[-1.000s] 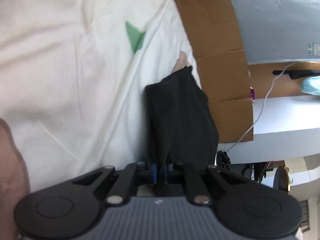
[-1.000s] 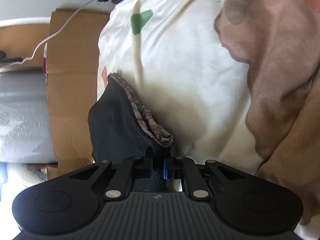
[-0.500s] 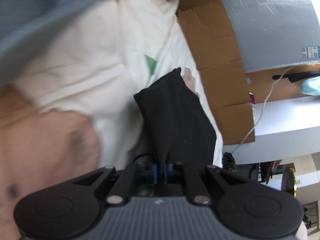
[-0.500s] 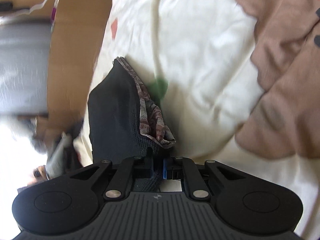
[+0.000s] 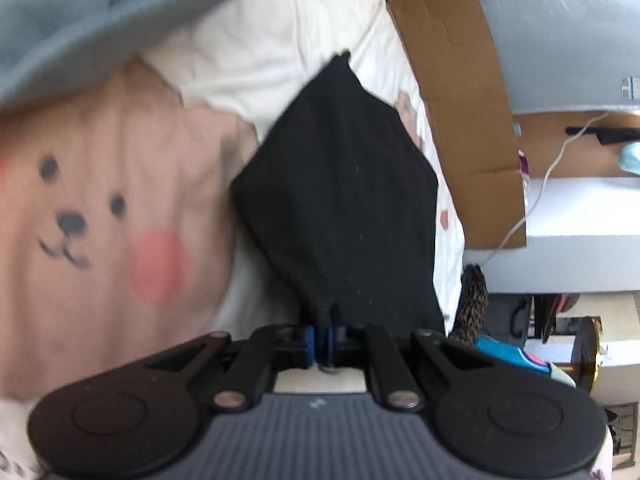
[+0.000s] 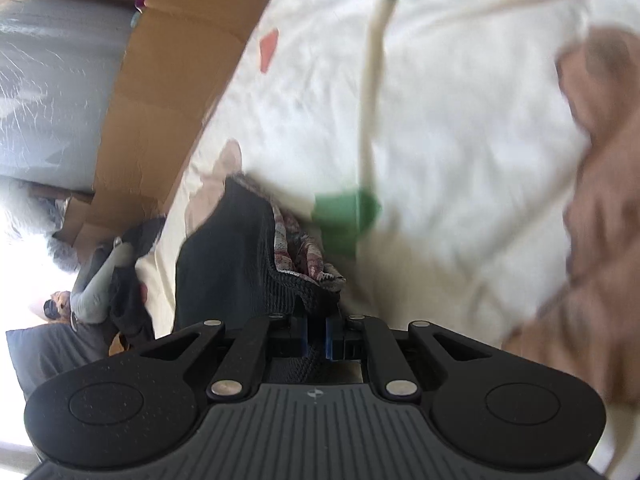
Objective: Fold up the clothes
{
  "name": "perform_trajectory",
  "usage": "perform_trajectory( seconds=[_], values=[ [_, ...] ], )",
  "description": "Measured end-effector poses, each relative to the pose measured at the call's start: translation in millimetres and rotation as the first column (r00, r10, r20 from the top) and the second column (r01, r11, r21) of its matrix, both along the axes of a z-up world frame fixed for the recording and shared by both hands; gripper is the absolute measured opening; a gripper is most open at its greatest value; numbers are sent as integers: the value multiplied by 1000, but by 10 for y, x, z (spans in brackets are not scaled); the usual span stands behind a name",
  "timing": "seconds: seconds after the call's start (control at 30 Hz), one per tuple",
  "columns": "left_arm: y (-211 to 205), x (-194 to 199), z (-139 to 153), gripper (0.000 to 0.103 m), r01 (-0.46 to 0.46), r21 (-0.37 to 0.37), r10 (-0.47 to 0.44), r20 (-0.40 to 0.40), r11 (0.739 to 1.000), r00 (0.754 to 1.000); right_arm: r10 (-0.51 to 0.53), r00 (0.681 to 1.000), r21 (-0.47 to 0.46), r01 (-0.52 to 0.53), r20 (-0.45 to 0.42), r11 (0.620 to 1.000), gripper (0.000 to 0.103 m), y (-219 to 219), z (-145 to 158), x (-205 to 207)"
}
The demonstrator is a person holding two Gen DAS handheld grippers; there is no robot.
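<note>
A black garment (image 5: 340,184) hangs from my left gripper (image 5: 323,338), which is shut on its edge, above a white patterned bedsheet (image 5: 256,52). In the right wrist view the same black garment (image 6: 224,264) shows a reddish patterned lining (image 6: 298,254), and my right gripper (image 6: 316,342) is shut on another part of its edge. Both sets of blue pads pinch the cloth. The garment's lower part is hidden behind the gripper bodies.
A pink bear-face blanket (image 5: 100,208) and a pale blue cloth (image 5: 80,12) lie left of the garment. A cardboard sheet (image 5: 460,112) and a grey wrapped mattress (image 5: 560,28) stand to the right. A white cable (image 5: 536,204) crosses a white ledge. Dark clothes (image 6: 116,280) lie beside the bed.
Both grippers have swung with the black garment still held. The left view now takes in the bear blanket and blue cloth. The right view has shifted along the sheet, bringing a second green patch close.
</note>
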State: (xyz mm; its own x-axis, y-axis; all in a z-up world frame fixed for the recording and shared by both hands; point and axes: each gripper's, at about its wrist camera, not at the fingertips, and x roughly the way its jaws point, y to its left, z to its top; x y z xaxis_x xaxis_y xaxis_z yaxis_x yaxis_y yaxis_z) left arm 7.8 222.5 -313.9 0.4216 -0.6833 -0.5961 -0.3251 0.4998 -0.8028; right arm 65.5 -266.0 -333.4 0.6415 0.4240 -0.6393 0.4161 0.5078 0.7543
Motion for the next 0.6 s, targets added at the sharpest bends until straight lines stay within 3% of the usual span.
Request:
perform_trajectory(
  seconds=[0.17,0.3,0.6],
  values=[
    [-295,-14,-17,6,106,-45,-107,-14,993,994,5,999,-52,-3,36,999,6,-223,138,232],
    [-330,-46,17,3,166,-40,-167,-21,985,986,11,998,-93,-5,68,996,6,-384,240,477],
    [-97,86,141,4,175,69,-175,-1,982,985,112,993,-185,-102,46,977,6,-612,323,1257]
  ],
)
